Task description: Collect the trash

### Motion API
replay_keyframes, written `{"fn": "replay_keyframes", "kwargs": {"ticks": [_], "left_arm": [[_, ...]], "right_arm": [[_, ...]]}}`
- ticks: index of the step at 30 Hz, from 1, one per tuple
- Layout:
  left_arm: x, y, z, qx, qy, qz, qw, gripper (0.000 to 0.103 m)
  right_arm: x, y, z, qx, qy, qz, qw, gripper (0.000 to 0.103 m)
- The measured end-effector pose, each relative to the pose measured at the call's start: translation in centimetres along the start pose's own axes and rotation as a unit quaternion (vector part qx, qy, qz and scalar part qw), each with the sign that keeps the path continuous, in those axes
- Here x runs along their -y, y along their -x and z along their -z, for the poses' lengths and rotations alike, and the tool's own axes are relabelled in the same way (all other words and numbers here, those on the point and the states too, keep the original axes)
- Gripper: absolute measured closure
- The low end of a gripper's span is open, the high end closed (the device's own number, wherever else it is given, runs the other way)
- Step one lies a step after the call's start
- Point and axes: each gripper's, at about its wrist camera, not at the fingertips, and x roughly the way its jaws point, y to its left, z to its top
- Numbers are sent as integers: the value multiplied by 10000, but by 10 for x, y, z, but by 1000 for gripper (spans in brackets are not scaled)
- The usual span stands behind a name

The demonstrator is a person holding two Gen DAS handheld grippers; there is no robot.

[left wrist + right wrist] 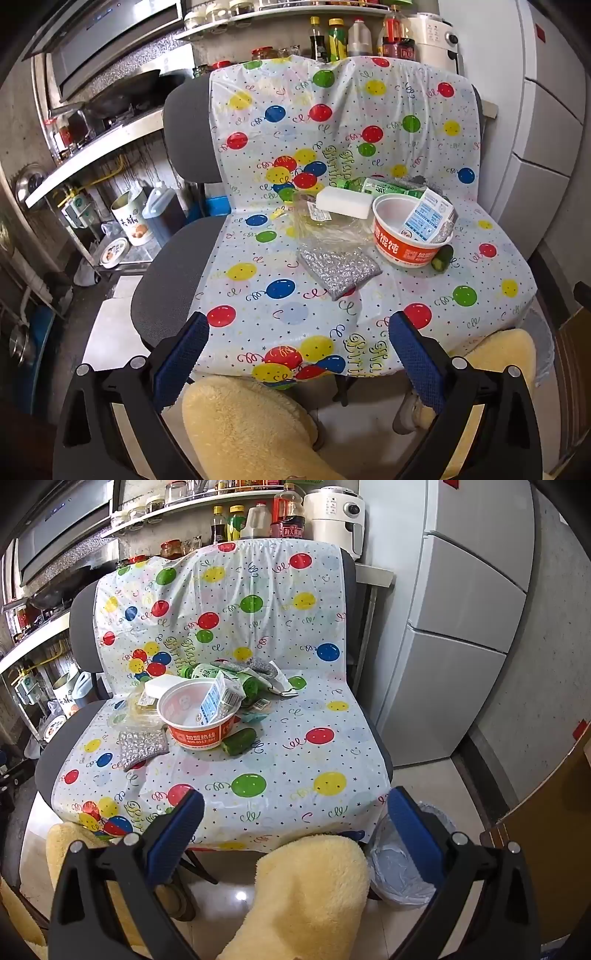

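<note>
Trash lies on a chair seat under a balloon-print plastic sheet point(280, 258) point(295, 760). An orange-and-white paper bowl point(410, 236) point(201, 720) holds a small milk carton point(430, 218) point(216, 699). Beside the bowl is a cucumber piece point(442, 258) point(239, 740). A silver scouring cloth point(338, 271) point(142, 747), a white sponge block point(343, 203) point(159, 686), clear plastic packaging point(325, 225) point(136, 716) and a green bottle point(373, 186) point(221, 674) lie around it. My left gripper point(297, 341) and right gripper point(295, 818) hang open near the seat's front edge, holding nothing.
A lined waste bin point(402, 867) stands on the floor at the chair's right front corner. Yellow fleece-clad legs point(251, 424) point(306, 893) are below the grippers. A fridge point(465, 627) is right; a stove counter point(103, 144) and bottle shelves point(354, 37) stand behind.
</note>
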Motion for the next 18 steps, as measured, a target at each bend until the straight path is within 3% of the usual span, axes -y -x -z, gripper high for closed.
{"fn": "replay_keyframes", "kwargs": {"ticks": [18], "left_arm": [[-8,-4,2,-21,-26,-39,10000,7]], "right_arm": [[4,-2,4,0,-31,35,10000,6]]}}
